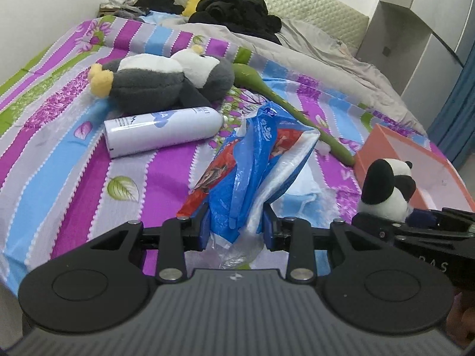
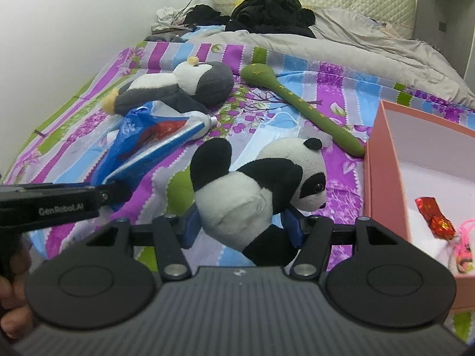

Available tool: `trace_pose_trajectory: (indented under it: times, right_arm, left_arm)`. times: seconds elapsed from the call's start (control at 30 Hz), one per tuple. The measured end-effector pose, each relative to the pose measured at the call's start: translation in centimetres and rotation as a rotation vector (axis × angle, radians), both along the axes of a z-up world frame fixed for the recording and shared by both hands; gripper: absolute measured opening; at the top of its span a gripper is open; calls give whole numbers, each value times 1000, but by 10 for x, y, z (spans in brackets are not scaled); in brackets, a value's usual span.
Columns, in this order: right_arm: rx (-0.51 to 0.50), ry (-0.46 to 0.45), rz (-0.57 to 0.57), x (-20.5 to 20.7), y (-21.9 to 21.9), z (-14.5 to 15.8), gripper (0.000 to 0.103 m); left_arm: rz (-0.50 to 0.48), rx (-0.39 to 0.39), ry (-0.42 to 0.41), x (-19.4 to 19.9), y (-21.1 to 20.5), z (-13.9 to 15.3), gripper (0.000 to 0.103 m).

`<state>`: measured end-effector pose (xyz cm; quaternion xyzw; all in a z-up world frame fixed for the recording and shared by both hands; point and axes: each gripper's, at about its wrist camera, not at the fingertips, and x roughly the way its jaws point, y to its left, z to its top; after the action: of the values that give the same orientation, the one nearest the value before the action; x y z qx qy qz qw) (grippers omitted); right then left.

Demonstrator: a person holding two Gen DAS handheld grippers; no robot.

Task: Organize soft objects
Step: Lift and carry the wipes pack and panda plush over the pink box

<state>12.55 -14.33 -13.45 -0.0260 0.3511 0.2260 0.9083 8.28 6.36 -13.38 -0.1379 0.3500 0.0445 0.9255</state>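
My left gripper (image 1: 236, 227) is shut on a blue, red and white plastic bag (image 1: 252, 160), held above the striped bed; the bag also shows in the right wrist view (image 2: 142, 139). My right gripper (image 2: 242, 225) is shut on a black-and-white panda plush (image 2: 255, 190), lifted just left of the pink box (image 2: 383, 160). The panda also shows in the left wrist view (image 1: 386, 190). A grey-and-white penguin plush (image 1: 166, 77) lies on the bed further back, also in the right wrist view (image 2: 184, 89).
A white spray can (image 1: 160, 132) lies in front of the penguin. A long green soft stick (image 2: 299, 101) lies across the bed. The pink box holds a red wrapper (image 2: 436, 216) and a pink item. A face mask (image 2: 279, 130), grey blanket (image 2: 356, 50) and black clothes (image 2: 273, 12) lie behind.
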Motion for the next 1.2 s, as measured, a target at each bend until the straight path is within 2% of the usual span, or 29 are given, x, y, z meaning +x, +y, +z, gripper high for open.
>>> trace_pose_trajectory:
  times: [0.23,0.63,1.2]
  right_arm:
    - [-13,-1,-1,-21,-8,17,61]
    - [-5,-17,-24,-40,-27,42,61]
    - [-6,-39,-225,-60,-111,59,61]
  left_arm:
    - [-22,0,31,-24,-15,17,39]
    - [-70,-18,35,-34,-39,42,39]
    - [-288,-59,-6,-16,-127,68,40]
